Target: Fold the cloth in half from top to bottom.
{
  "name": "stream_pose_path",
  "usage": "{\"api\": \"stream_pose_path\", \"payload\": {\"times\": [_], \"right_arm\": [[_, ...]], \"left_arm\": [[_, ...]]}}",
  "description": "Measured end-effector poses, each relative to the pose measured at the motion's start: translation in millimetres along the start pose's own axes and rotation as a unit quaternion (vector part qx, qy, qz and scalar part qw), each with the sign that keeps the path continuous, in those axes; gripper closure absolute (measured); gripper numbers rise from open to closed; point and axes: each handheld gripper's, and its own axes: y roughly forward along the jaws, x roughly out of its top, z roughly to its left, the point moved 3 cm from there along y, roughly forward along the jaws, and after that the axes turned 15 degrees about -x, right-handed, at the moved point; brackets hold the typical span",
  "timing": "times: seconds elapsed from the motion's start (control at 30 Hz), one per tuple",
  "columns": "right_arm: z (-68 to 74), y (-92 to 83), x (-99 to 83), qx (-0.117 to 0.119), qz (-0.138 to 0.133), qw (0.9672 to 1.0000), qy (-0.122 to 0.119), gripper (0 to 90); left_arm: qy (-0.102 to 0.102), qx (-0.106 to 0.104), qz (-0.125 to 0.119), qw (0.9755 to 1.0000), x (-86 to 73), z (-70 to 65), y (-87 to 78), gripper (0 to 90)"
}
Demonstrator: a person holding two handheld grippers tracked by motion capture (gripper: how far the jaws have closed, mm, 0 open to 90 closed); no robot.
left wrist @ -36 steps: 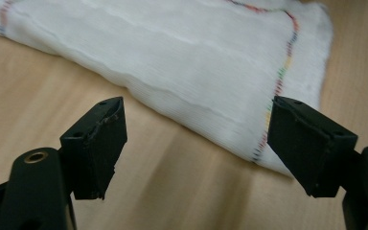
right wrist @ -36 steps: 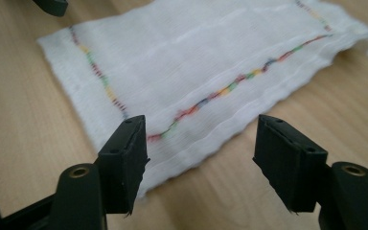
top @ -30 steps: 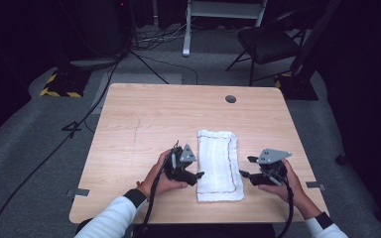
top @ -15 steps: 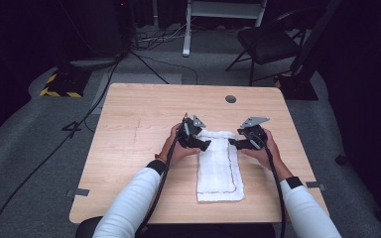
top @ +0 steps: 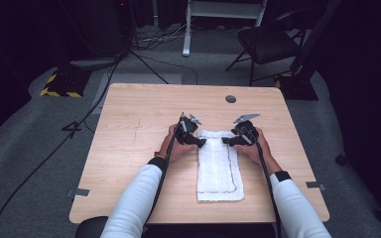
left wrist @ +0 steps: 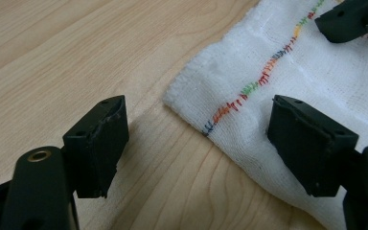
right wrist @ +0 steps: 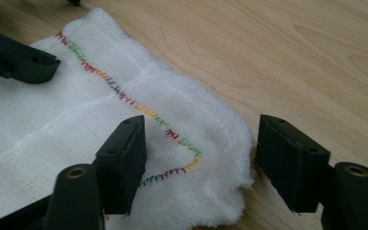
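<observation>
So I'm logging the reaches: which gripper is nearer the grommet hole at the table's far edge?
Right. The right gripper sits at the cloth's far right corner, nearly straight below the hole. The left gripper is at the far left corner, further off to the side.

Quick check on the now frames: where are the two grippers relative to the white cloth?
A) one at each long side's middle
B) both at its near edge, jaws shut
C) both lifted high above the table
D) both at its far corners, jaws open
D: in the high view the left gripper and right gripper sit at the far corners of the white cloth, and each gripper view shows open jaws straddling a corner.
</observation>
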Motion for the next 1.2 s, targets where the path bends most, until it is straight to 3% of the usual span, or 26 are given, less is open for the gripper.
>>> {"api": "stream_pose_path", "payload": {"times": [0.23, 0.33, 0.4, 0.47, 0.63, 0.77, 0.83, 1.07, 1.2], "right_arm": [[4.9, -1.5, 3.7, 0.032, 0.003, 0.9993, -0.021, 61.3], [6.5, -2.1, 4.2, 0.044, 0.005, 0.9988, -0.021, 72.2], [8.2, -2.6, 5.1, 0.046, 0.008, 0.9986, -0.023, 75.9], [10.3, -2.8, 6.7, 0.037, 0.006, 0.9988, -0.032, 78.0], [9.9, -2.2, 12.1, -0.01, -0.008, 0.9989, -0.044, 80.3], [7.5, -10.7, 21.8, -0.037, -0.036, 0.9974, -0.05, 81.1], [5.4, -16.9, 27.2, -0.048, -0.052, 0.9962, -0.05, 81.3], [-0.3, -42.2, 50.6, -0.066, -0.101, 0.9917, -0.045, 81.6], [-0.3, -50.6, 58.3, -0.073, -0.114, 0.9895, -0.051, 81.7]], "left_arm": [[0.027, -0.035, 0.013, 0.9989, 4.8, -4.3, 0.9, 43.8], [0.031, -0.054, 0.014, 0.998, 6.9, -4.8, 1.6, 59.5], [0.035, -0.061, 0.019, 0.9974, 9.2, -5.1, 2.5, 68.8], [0.044, -0.053, 0.023, 0.9973, 11.9, -5.5, 3.8, 74.4], [0.056, -0.02, 0.023, 0.998, 20.1, -1.8, 4.4, 78.2], [0.061, -0.008, 0.0, 0.9981, 30.5, -0.9, -5.3, 78.7], [0.075, -0.001, -0.013, 0.9971, 37.3, -1.8, -13.8, 78.6], [0.087, 0.003, -0.047, 0.9951, 56.4, -3.7, -38.2, 78.7], [0.097, 0.01, -0.053, 0.9938, 61.8, -5.2, -47.6, 78.7]]}}
